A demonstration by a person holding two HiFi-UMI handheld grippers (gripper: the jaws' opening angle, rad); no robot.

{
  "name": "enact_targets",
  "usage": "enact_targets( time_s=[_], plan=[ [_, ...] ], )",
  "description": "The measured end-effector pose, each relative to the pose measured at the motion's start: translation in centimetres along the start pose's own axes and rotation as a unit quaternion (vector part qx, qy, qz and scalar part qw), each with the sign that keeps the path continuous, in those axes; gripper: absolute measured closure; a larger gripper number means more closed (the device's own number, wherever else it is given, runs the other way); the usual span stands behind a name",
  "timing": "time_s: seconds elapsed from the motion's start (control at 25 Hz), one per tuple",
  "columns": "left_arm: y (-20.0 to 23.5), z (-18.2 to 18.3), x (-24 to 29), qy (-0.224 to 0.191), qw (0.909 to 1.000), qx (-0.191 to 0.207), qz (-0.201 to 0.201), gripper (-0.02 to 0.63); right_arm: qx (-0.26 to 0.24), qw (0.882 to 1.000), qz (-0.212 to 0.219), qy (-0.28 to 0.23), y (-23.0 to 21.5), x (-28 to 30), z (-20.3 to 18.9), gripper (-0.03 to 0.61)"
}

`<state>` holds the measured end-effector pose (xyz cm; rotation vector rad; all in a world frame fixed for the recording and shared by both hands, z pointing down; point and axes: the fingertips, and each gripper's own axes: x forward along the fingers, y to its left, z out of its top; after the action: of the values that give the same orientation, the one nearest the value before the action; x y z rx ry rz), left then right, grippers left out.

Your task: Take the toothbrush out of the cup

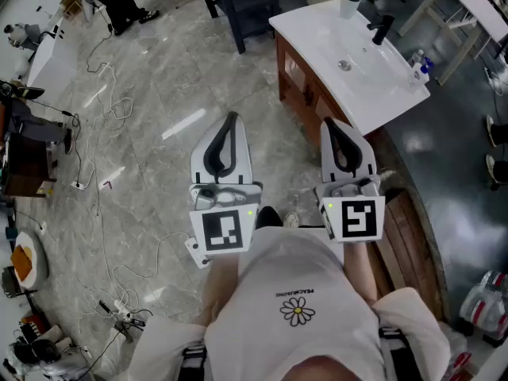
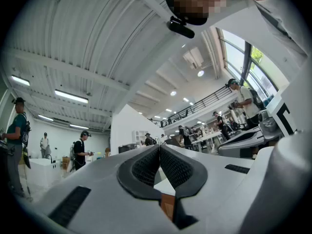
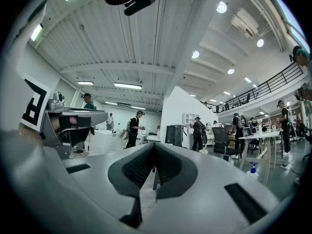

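A pale cup [image 1: 349, 5] stands at the far end of the white sink counter [image 1: 317, 34], near the black faucet [image 1: 381, 28]; it is too small here to make out a toothbrush in it. Both grippers are held level in front of the person's chest, well short of the counter. My left gripper [image 1: 231, 117] has its jaws together with nothing between them, and its tips [image 2: 159, 147] meet against the ceiling background. My right gripper [image 1: 329, 123] is likewise shut and empty, its tips [image 3: 154, 145] touching. Neither gripper view shows the cup.
The basin with its drain [image 1: 344, 65] lies mid-counter, and a small pump bottle [image 1: 419, 68] stands at its near right corner. Loose cables [image 1: 119, 109] trail over the marble floor at left. A dark table [image 1: 246, 2] stands beyond. Several people [image 3: 132, 128] move about the hall.
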<state>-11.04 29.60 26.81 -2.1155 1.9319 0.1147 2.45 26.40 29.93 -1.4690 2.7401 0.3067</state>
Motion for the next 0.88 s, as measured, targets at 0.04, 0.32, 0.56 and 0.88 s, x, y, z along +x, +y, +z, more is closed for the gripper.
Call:
enact_targets(
  time_s=[0.04,0.32,0.56,0.88],
  plan=[
    [0.1,0.0,0.0,0.000,1.0000,0.000,0.001,0.597,0.001,1.000,0.000,0.000,0.0,0.0,-0.1,0.566],
    [0.3,-0.2,0.5,-0.001,1.0000,-0.001,0.010,0.597,0.003,1.000,0.005,0.003,-0.4,0.4,-0.4,0.566],
    [0.0,-0.1,0.6,-0.001,1.0000,0.000,0.009,0.597,0.006,1.000,0.006,0.007,-0.8,0.3,-0.7,0.566],
    [0.9,-0.7,0.7,0.005,0.9998,0.002,0.019,0.597,0.024,1.000,0.014,-0.001,-0.6,1.0,-0.9,0.566]
  ],
)
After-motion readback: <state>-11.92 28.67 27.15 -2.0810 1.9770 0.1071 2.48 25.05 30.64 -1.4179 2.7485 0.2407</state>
